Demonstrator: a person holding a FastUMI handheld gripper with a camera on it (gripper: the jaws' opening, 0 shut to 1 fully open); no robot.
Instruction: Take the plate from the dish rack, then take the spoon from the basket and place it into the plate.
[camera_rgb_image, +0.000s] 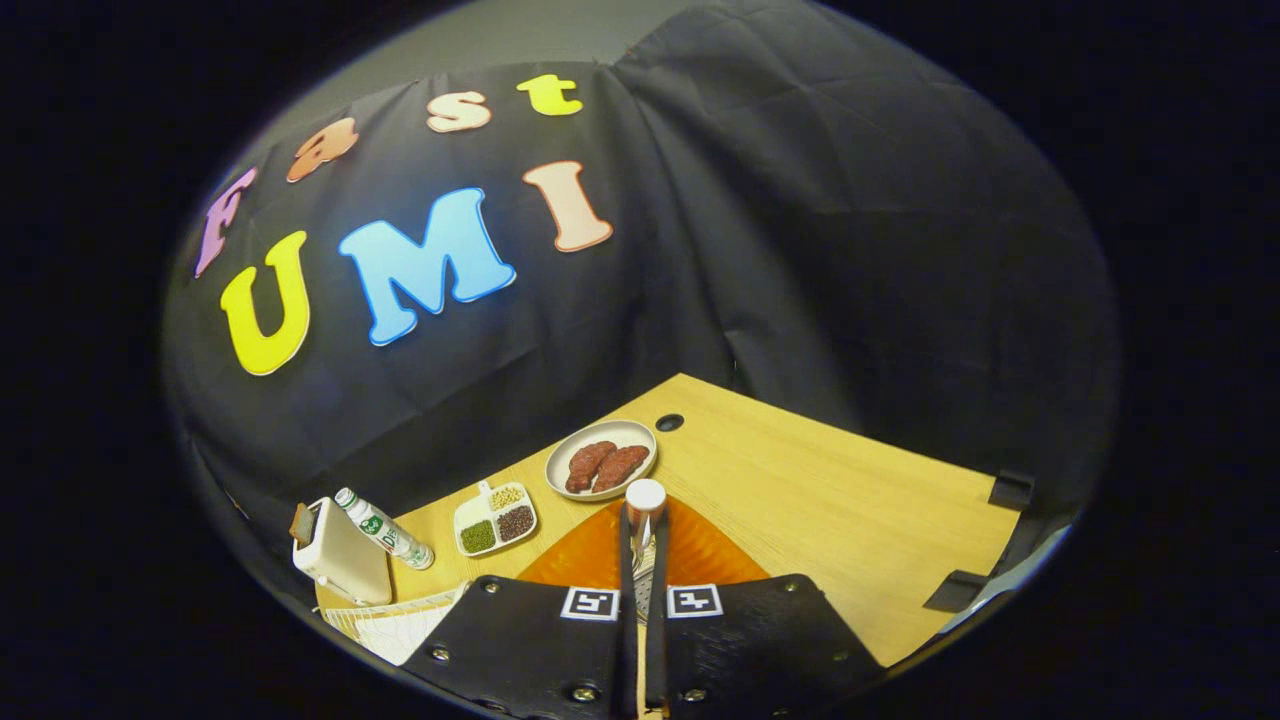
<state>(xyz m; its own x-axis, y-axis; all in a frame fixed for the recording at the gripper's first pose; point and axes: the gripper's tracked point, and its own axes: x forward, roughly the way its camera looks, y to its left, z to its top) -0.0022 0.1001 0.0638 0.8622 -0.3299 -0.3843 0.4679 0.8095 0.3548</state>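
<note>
The spoon (644, 520) stands upright, pinched between the nearly closed jaws of the gripper (642, 545), over the orange plate (585, 555) on the table (820, 500). Beyond lie a dish of sausages (601, 460), a divided tray (494, 518), and a bottle (383, 528).

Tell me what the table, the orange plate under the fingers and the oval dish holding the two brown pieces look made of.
Table: pale wood or wood-look laminate, matt, with faint straight grain. Orange plate: probably glossy plastic or glazed ceramic; ribbed sheen. Oval dish: light, smooth, likely ceramic or melamine; unclear. The gripper is shut on a metal-looking, white-tipped handle, apparently the spoon's.
</note>
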